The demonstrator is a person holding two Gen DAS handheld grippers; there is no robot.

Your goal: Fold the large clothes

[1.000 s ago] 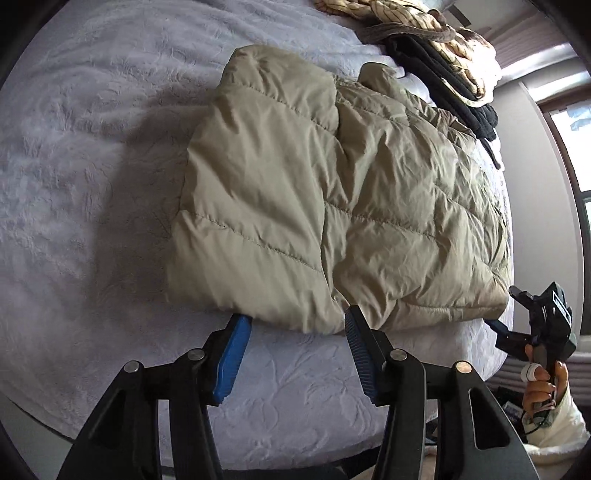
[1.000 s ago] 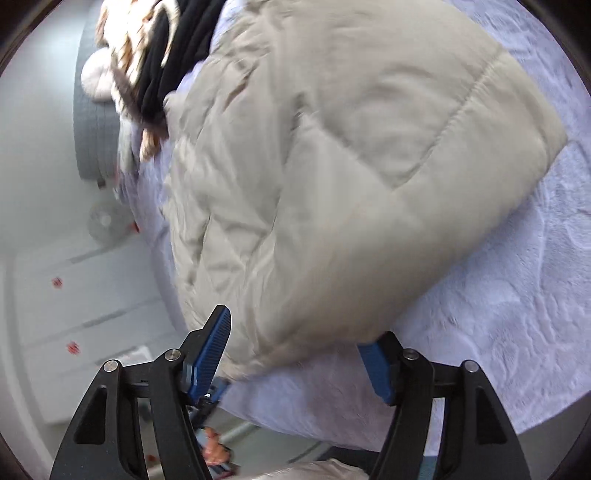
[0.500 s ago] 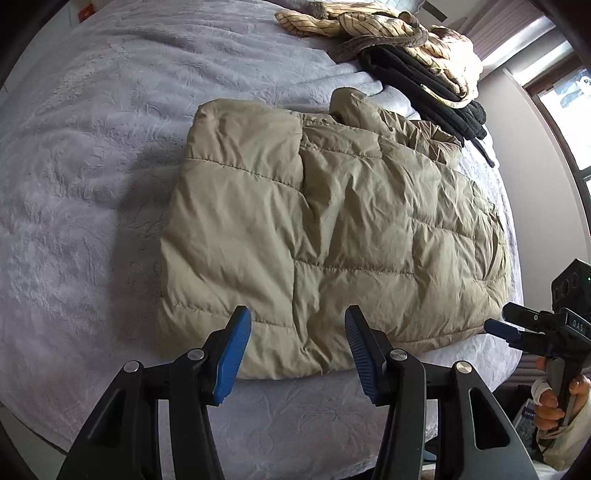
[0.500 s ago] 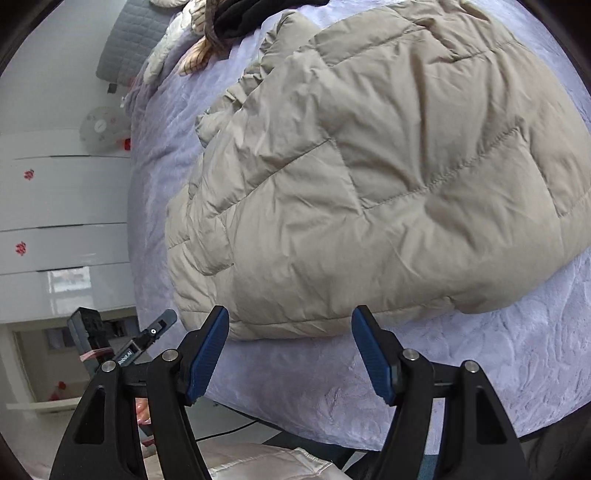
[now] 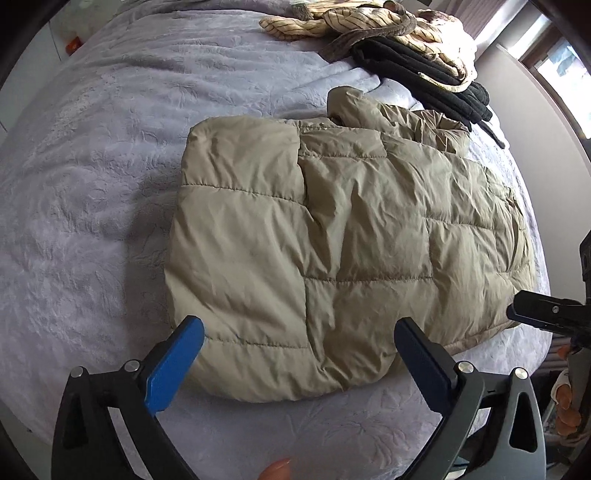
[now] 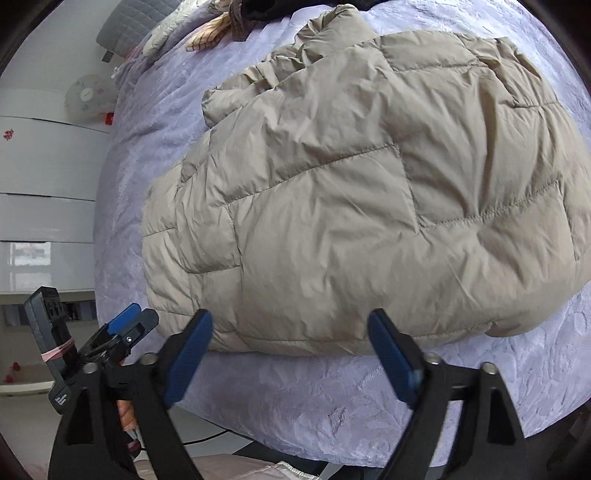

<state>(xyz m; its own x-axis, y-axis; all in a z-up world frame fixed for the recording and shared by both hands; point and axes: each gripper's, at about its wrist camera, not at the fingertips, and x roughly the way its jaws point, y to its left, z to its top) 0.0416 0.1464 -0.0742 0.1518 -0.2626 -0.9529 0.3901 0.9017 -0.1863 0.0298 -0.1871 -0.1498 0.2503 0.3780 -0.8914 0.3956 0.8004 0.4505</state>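
Note:
A beige quilted puffer jacket (image 5: 332,236) lies folded flat on the lavender bedspread (image 5: 92,192); it also shows in the right wrist view (image 6: 351,192). My left gripper (image 5: 299,358) is open and empty, its blue pads on either side of the jacket's near edge, just above it. My right gripper (image 6: 290,350) is open and empty at the jacket's other near edge. The right gripper's tip shows at the right edge of the left wrist view (image 5: 543,319); the left gripper shows at the lower left of the right wrist view (image 6: 122,332).
A pile of black and striped cream clothes (image 5: 399,48) lies at the far side of the bed. White cabinets (image 6: 40,184) and a grey cushion (image 6: 125,26) stand beyond the bed. The bed's edge (image 6: 295,435) runs close below my grippers.
Both grippers have drawn back and risen from the jacket's edge, and both have opened wider. The jacket lies flatter and still on the bed.

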